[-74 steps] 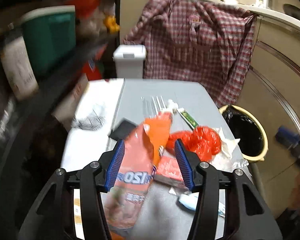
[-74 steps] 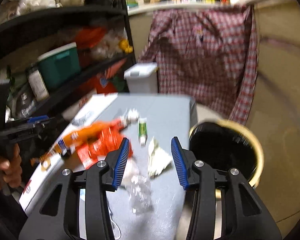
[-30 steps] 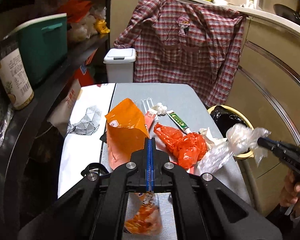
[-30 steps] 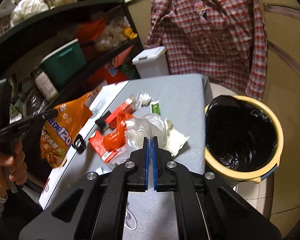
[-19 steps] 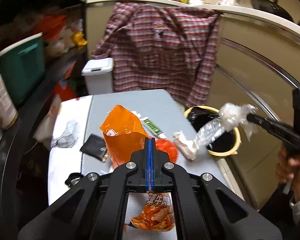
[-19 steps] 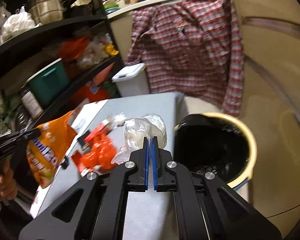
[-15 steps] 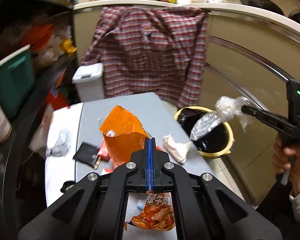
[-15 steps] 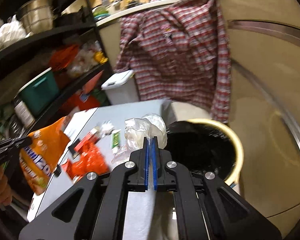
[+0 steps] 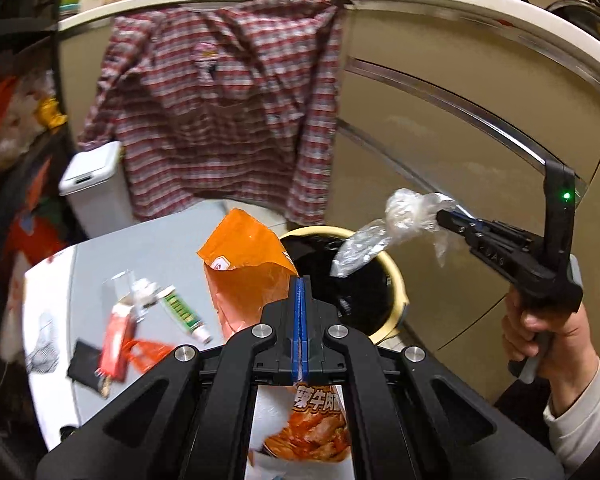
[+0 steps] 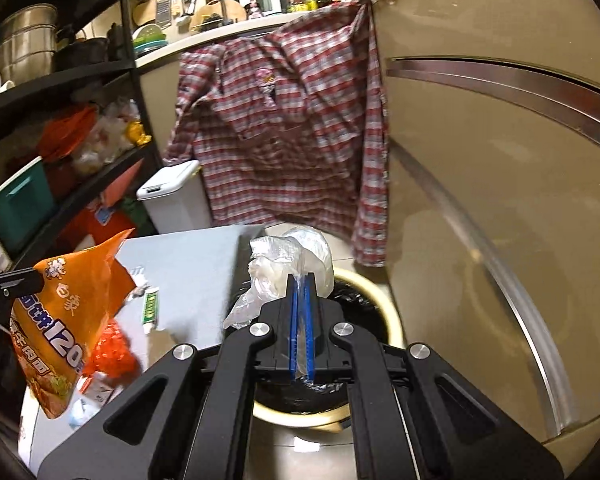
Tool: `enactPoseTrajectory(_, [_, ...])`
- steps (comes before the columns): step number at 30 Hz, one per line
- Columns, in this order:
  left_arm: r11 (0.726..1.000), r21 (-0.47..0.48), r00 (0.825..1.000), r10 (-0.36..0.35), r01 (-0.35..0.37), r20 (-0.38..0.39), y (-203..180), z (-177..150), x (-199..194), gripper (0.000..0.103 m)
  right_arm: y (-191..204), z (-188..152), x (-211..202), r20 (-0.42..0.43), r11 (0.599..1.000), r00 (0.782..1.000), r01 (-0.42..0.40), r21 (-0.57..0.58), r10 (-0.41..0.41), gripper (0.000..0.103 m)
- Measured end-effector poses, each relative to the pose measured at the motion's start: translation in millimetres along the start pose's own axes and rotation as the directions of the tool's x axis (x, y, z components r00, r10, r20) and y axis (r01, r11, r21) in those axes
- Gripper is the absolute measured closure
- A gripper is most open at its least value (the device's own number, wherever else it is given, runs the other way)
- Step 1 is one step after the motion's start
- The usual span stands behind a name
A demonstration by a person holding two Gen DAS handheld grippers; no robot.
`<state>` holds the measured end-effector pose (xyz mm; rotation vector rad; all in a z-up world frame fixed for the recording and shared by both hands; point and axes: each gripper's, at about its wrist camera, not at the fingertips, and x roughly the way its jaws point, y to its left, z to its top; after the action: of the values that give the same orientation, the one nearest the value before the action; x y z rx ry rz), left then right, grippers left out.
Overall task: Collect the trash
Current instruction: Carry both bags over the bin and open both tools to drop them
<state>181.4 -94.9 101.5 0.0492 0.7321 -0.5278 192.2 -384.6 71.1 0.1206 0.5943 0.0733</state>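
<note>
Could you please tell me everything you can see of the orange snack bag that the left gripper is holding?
The orange snack bag is a glossy, crinkled plastic packet with large white lettering and a food photo near its bottom. Its top is torn open, the flap standing up. The left gripper is shut on it partway down one side, so it hangs clear of the grey table, its lower end drooping below the jaws. It hangs beside the yellow trash bin, not over it. Nothing else touches it.
</note>
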Motion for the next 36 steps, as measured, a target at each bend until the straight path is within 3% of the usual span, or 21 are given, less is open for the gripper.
enactPoseTrajectory(5, [0.996,0.039,0.996,-0.081,0.082,-0.032,-24,18,28,0.103,-14,0,4,0.002,0.999,0.999,0.039,0.012,-0.039,0.099])
enactPoseTrajectory(13, [0.979,0.049,0.974,-0.193,0.199,-0.119,-45,30,74,0.103,-22,1,6,0.011,0.997,0.997,0.082,0.002,-0.082,0.099])
enactPoseTrajectory(24, [0.977,0.057,0.964,-0.191,0.205,-0.187,-51,32,132,0.103,-32,0,19,-0.007,0.995,0.995,0.096,0.022,-0.096,0.099])
enactPoseTrajectory(36, [0.982,0.039,0.963,-0.173,0.185,-0.207,-49,40,160,0.103,-32,3,38,-0.027,0.996,0.996,0.089,0.025,-0.088,0.096])
